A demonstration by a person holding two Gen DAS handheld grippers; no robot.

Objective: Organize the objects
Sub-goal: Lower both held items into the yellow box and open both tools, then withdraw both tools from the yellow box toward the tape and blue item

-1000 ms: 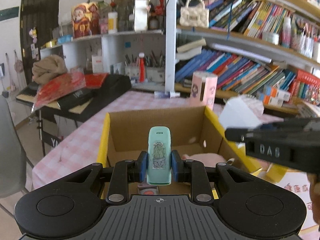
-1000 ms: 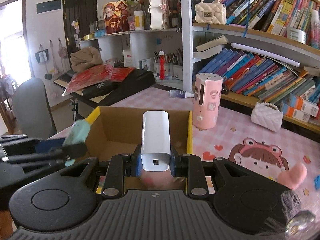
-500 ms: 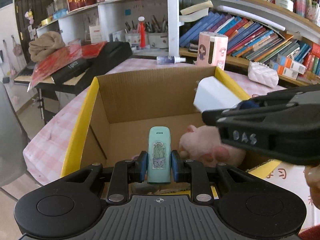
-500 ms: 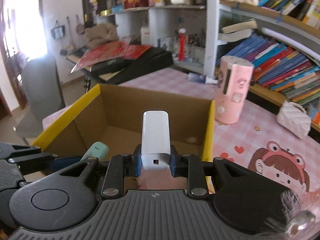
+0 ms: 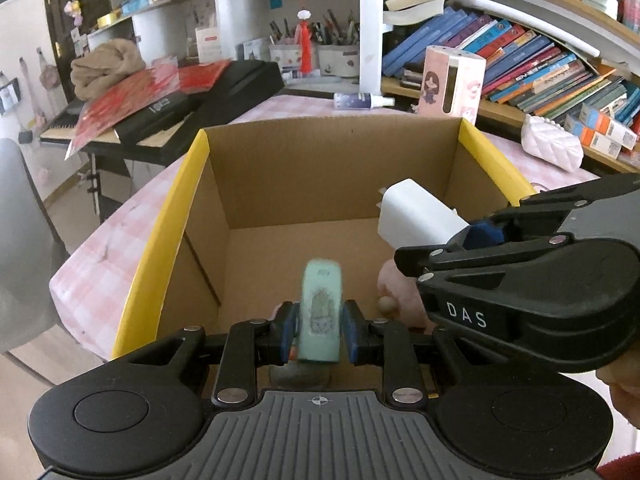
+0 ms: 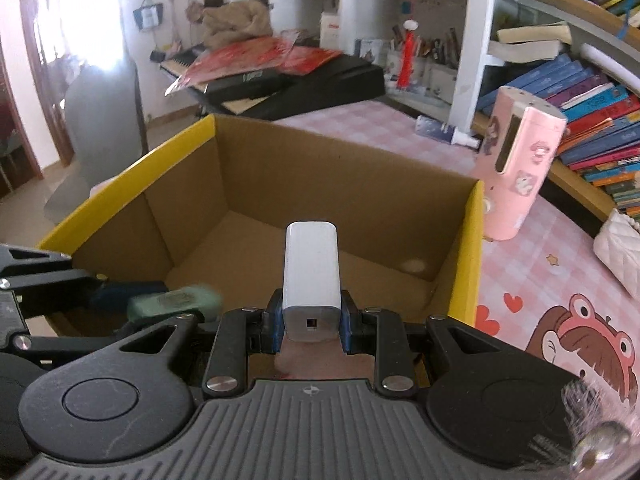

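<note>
The mint green case [image 5: 320,312] is blurred between the parting pads of the left gripper [image 5: 319,330], whose jaws are opening over the near floor of the cardboard box [image 5: 280,168]. The white adapter [image 6: 311,276] is clamped in the closed right gripper [image 6: 310,328] above the box. The drop-off step is judged under way; next, release of the adapter beside the pink plush toy [image 5: 400,296] is called for.

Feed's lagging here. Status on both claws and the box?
Left claw opening, mint case between pads. Right claw shut on white charger. Both over cardboard box. Pink plush inside, nothing blocking.
</note>
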